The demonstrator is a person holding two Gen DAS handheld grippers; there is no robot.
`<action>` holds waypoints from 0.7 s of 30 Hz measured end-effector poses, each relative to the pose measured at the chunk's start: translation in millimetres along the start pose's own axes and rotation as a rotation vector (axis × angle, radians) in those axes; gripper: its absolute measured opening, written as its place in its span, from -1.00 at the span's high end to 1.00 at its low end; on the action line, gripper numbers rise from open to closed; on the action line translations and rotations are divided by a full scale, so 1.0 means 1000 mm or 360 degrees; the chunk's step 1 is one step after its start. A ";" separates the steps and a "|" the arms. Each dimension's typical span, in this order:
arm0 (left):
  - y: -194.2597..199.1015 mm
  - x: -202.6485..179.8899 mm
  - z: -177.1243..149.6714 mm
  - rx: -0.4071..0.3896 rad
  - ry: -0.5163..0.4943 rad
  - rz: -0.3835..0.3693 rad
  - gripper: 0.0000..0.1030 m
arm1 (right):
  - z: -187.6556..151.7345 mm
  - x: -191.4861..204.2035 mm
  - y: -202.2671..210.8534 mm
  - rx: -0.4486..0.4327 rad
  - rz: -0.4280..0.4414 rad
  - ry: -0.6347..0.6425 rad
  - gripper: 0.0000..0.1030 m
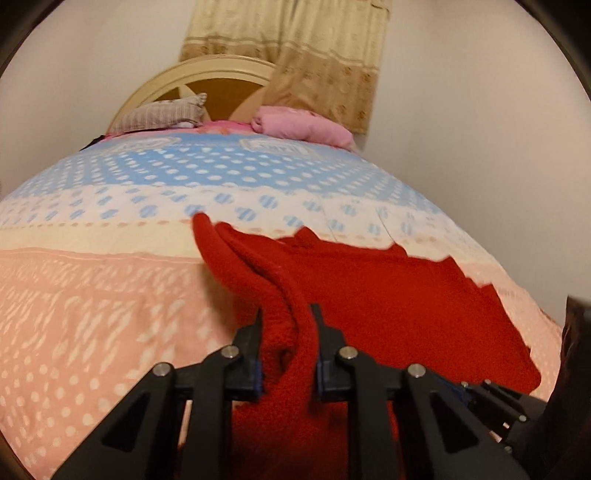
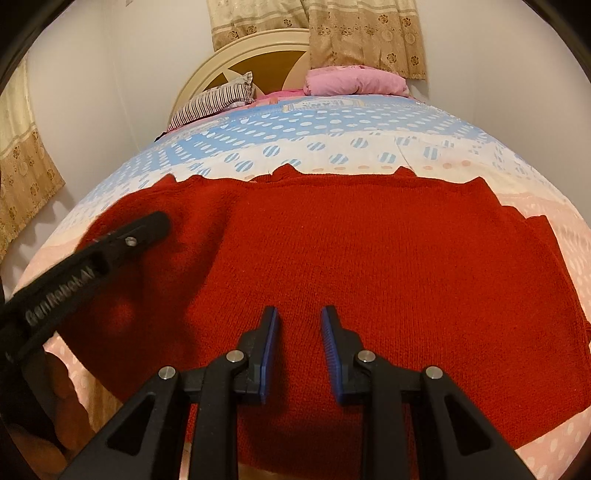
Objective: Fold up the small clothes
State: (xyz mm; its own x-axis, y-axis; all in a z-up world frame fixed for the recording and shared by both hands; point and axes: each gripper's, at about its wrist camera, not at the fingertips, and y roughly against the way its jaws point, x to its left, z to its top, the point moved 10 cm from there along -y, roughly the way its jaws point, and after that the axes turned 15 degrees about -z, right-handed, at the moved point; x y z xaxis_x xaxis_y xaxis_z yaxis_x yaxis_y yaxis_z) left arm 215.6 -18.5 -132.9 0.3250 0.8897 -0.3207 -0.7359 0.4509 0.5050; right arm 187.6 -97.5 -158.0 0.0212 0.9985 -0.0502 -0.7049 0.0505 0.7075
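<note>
A red knitted garment (image 2: 369, 258) lies spread on the bed, near its front edge. In the left wrist view my left gripper (image 1: 287, 314) is shut on a raised fold of the red garment (image 1: 406, 295), lifting its left side off the bed. In the right wrist view my right gripper (image 2: 298, 314) is open and empty, hovering over the near middle of the garment, blue pads apart. The left gripper (image 2: 110, 243) shows there at the left, over the garment's left part.
The bed has a pink, cream and blue dotted cover (image 1: 110, 295). A striped pillow (image 2: 218, 101) and a pink bundle (image 2: 354, 83) lie by the cream headboard (image 2: 258, 55). Beige curtains (image 2: 362, 33) hang behind. White walls stand on both sides.
</note>
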 end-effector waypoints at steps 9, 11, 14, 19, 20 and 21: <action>-0.015 -0.023 -0.010 0.0113 -0.0057 -0.0161 0.61 | 0.000 -0.001 -0.001 0.0014 0.0062 -0.0054 0.50; -0.021 -0.034 -0.012 0.0150 -0.0113 -0.0201 0.61 | 0.000 -0.003 0.000 0.0019 0.0089 -0.0075 0.49; -0.025 -0.034 -0.014 0.0171 -0.0064 -0.0271 0.62 | 0.002 -0.007 0.001 0.0042 0.0168 -0.0121 0.50; -0.028 -0.041 -0.019 0.0188 -0.0096 -0.0290 0.62 | 0.020 -0.024 0.010 0.0033 0.0339 -0.0237 0.41; -0.029 -0.044 -0.020 0.0197 -0.0116 -0.0291 0.62 | 0.026 -0.028 0.011 0.0039 0.0399 -0.0291 0.24; -0.031 -0.047 -0.020 0.0204 -0.0131 -0.0292 0.62 | 0.035 -0.032 0.011 0.0045 0.0475 -0.0353 0.05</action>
State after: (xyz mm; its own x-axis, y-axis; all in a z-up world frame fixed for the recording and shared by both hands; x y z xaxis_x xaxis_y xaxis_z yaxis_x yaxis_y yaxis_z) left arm 211.3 -75.3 -149.6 0.4975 0.7926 -0.3525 -0.5804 0.6061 0.5439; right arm 204.2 -127.9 -123.8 -0.0270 0.9494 0.3129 -0.6832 -0.2460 0.6875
